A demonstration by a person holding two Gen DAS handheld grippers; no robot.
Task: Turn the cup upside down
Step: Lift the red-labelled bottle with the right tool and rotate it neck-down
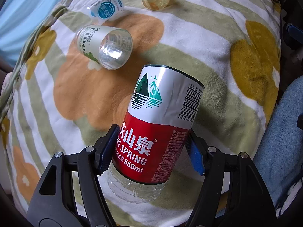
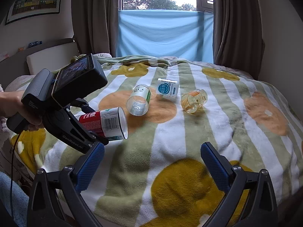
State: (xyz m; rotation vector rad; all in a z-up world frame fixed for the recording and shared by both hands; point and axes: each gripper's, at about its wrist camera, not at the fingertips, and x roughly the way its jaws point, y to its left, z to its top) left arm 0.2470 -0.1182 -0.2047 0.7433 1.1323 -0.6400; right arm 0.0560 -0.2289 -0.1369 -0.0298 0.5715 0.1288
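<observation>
My left gripper (image 1: 151,147) is shut on a cut-bottle cup with a red and white label (image 1: 161,121). It holds the cup above the blanket, tilted, with the open rim pointing away. The right wrist view shows the same cup (image 2: 106,123) held nearly on its side in the left gripper (image 2: 94,134), open rim toward the right. My right gripper (image 2: 152,162) is open and empty, low over the near part of the bed.
Three other cut-bottle cups lie on their sides on the striped flower blanket (image 2: 217,132): a green-label one (image 2: 139,100), a blue-label one (image 2: 167,89) and a yellowish one (image 2: 193,101). A blue towel (image 1: 284,141) lies at the right. Curtains and a window stand behind the bed.
</observation>
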